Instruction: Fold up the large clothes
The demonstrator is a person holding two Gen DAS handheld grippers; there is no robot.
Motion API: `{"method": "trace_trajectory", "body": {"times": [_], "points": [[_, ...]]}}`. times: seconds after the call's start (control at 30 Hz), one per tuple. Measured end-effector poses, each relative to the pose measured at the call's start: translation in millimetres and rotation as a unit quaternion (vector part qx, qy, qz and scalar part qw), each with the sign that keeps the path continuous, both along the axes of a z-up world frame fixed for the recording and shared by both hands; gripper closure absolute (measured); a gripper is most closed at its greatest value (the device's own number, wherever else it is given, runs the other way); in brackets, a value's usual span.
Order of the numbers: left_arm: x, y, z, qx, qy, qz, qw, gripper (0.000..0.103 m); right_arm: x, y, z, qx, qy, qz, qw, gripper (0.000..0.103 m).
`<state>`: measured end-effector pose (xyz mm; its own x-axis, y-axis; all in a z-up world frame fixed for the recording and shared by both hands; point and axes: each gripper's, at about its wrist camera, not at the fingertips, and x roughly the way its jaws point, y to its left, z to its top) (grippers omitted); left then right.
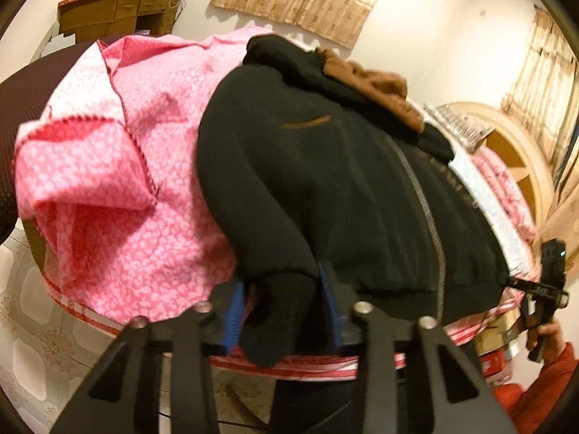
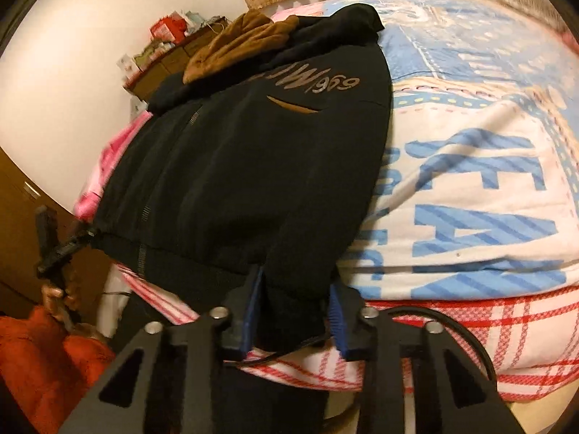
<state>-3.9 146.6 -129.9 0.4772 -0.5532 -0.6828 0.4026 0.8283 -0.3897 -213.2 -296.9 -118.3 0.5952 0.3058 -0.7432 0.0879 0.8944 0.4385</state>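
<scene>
A black zip-up jacket [image 1: 325, 181] with a brown-lined hood [image 1: 372, 86] lies front-up on a bed, hem toward me. In the left wrist view my left gripper [image 1: 286, 307] has its blue pads either side of the black sleeve cuff [image 1: 278, 318] at the bed's edge, jaws apart around it. In the right wrist view the jacket [image 2: 246, 166] fills the middle, and my right gripper [image 2: 295, 314] straddles its other sleeve end [image 2: 293, 289], jaws apart. Each gripper shows in the other's view: the right gripper [image 1: 550, 282] and the left gripper [image 2: 54, 249].
A pink patterned quilt [image 1: 119, 166] lies left of the jacket and a blue-and-white quilt [image 2: 470, 181] lies right of it. A red plaid sheet [image 2: 452, 325] covers the bed's edge. A wooden desk [image 1: 115, 14] with boxes stands by the far wall.
</scene>
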Motion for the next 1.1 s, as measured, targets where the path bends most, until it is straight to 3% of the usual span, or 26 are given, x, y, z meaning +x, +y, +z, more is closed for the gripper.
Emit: {"method": "trace_trajectory", "body": {"times": [0.07, 0.23, 0.5, 0.63, 0.77, 0.9, 0.97, 1.03, 1.1], "points": [[-0.7, 4.7, 13.4, -0.024, -0.007, -0.003, 0.9997, 0.082, -2.3, -5.6, 9.8, 0.042, -0.021, 0.005, 0.999, 0.076], [5.3, 1.8, 47.3, -0.064, -0.036, -0.018, 0.9972, 0.082, 7.5, -7.8, 41.0, 0.102, -0.087, 0.021, 0.991, 0.077], [39.8, -27.2, 82.8, -0.066, -0.056, -0.049, 0.9951, 0.082, 58.8, -11.0, 65.7, 0.141, -0.119, 0.041, 0.982, 0.077], [76.0, -45.5, 98.0, -0.056, -0.052, -0.049, 0.9959, 0.083, 88.8, -29.7, 77.7, 0.162, -0.141, 0.017, 0.977, 0.077], [124.0, -68.8, 95.3, -0.03, -0.031, -0.02, 0.9989, 0.082, 127.0, -54.1, 73.9, 0.172, -0.147, -0.041, 0.973, 0.078], [166.0, -79.8, 81.9, 0.01, 0.02, 0.006, 0.9997, 0.076, 167.0, -66.9, 44.7, 0.15, -0.095, -0.103, 0.979, 0.078], [178.7, -77.9, 81.7, 0.013, 0.042, 0.007, 0.999, 0.073, 179.9, -69.2, 33.5, 0.13, -0.071, -0.122, 0.981, 0.078], [182.4, -68.0, 86.7, -0.001, 0.043, 0.005, 0.9991, 0.065, 191.3, -72.6, 21.3, 0.118, -0.052, -0.131, 0.983, 0.078], [179.9, -57.8, 97.5, 0.004, 0.016, 0.008, 0.9998, 0.046, 194.5, -70.3, 15.1, 0.111, -0.047, -0.133, 0.984, 0.078]]}}
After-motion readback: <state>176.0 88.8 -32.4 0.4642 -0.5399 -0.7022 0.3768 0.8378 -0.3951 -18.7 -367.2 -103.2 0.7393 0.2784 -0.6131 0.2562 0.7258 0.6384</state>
